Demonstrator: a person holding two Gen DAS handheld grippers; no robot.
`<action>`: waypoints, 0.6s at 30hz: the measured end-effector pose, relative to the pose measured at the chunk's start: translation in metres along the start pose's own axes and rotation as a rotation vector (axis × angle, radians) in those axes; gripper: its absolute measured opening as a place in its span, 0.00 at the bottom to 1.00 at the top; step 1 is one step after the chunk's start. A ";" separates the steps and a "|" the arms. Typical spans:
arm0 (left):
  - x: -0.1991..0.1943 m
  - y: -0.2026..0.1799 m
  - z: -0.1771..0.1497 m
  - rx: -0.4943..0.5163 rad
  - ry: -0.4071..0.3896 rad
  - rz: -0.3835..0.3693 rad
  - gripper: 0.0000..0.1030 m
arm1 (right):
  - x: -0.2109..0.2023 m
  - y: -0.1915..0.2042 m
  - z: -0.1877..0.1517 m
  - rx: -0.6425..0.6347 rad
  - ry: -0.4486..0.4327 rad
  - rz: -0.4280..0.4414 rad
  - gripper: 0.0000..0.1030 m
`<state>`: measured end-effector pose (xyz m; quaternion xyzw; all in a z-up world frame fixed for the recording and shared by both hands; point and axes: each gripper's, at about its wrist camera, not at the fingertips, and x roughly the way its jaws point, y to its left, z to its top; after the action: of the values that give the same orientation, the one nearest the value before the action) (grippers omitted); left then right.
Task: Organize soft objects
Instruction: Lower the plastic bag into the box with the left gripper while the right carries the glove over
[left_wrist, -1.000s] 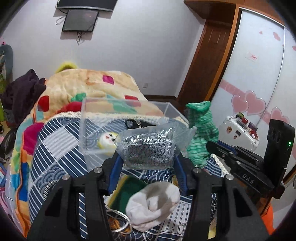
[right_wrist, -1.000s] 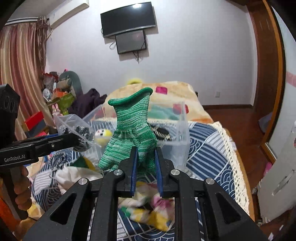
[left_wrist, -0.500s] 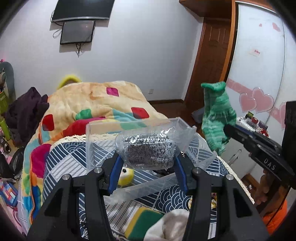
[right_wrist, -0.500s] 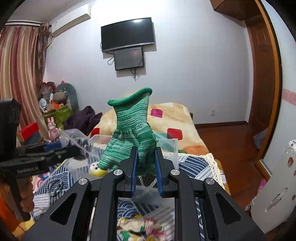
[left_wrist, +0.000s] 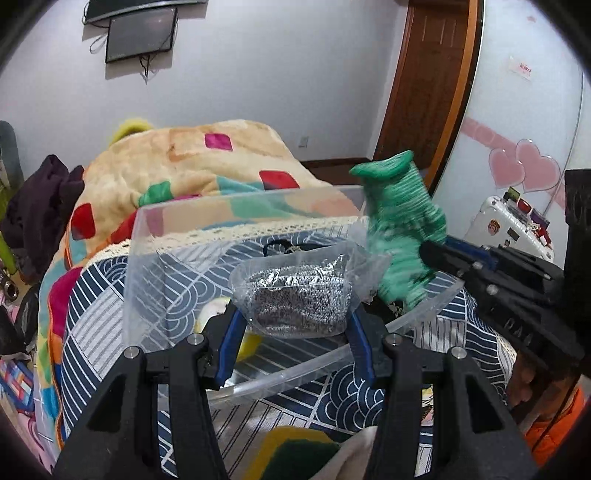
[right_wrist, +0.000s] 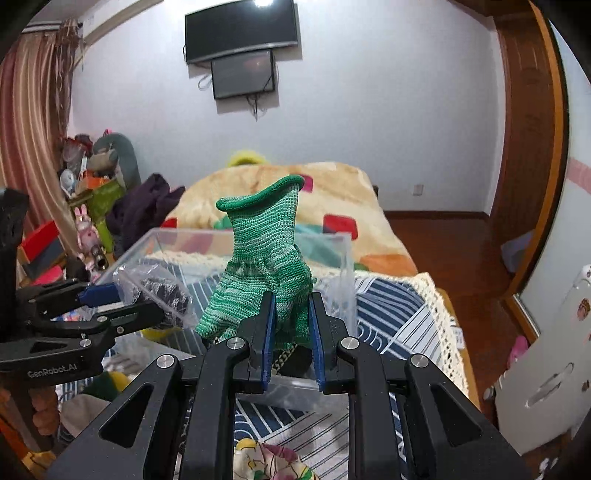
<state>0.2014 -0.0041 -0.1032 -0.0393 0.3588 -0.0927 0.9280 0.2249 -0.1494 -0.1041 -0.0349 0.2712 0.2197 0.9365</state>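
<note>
My left gripper (left_wrist: 295, 317) is shut on a clear plastic bag of grey steel wool (left_wrist: 299, 295), held over the near rim of a clear plastic bin (left_wrist: 144, 258) on the bed. My right gripper (right_wrist: 290, 314) is shut on a green knit glove (right_wrist: 264, 273) that stands cuff-up above the same bin (right_wrist: 345, 258). In the left wrist view the glove (left_wrist: 400, 229) hangs at the bin's right side, pinched by the right gripper (left_wrist: 424, 253). The right wrist view shows the left gripper (right_wrist: 122, 297) with its bag (right_wrist: 162, 291) at the bin's left. A yellow toy (left_wrist: 251, 341) and a dark item lie inside.
The bin sits on a blue-and-white patterned bedspread (left_wrist: 96, 306) with a lace edge; a colourful blanket (left_wrist: 192, 162) lies behind. A white cloth and a green-yellow sponge (left_wrist: 295, 450) lie near me. Cluttered toys stand at the left (right_wrist: 92, 184), a white case at the right (left_wrist: 509, 229).
Both grippers moved forward over the bin, which now looks larger and nearer. The glove came closer to the bagged steel wool. Both grips are unchanged.
</note>
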 end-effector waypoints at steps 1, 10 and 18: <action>0.001 0.000 0.000 0.000 0.003 0.001 0.50 | 0.003 0.003 -0.002 -0.015 0.018 0.004 0.15; 0.002 0.001 0.000 -0.010 0.018 0.015 0.60 | 0.009 0.008 -0.005 -0.071 0.074 -0.004 0.19; -0.012 0.006 -0.004 -0.041 0.000 -0.001 0.73 | 0.005 0.006 0.001 -0.075 0.071 0.006 0.23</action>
<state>0.1909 0.0044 -0.0991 -0.0584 0.3608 -0.0859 0.9268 0.2266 -0.1416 -0.1057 -0.0767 0.2959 0.2310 0.9237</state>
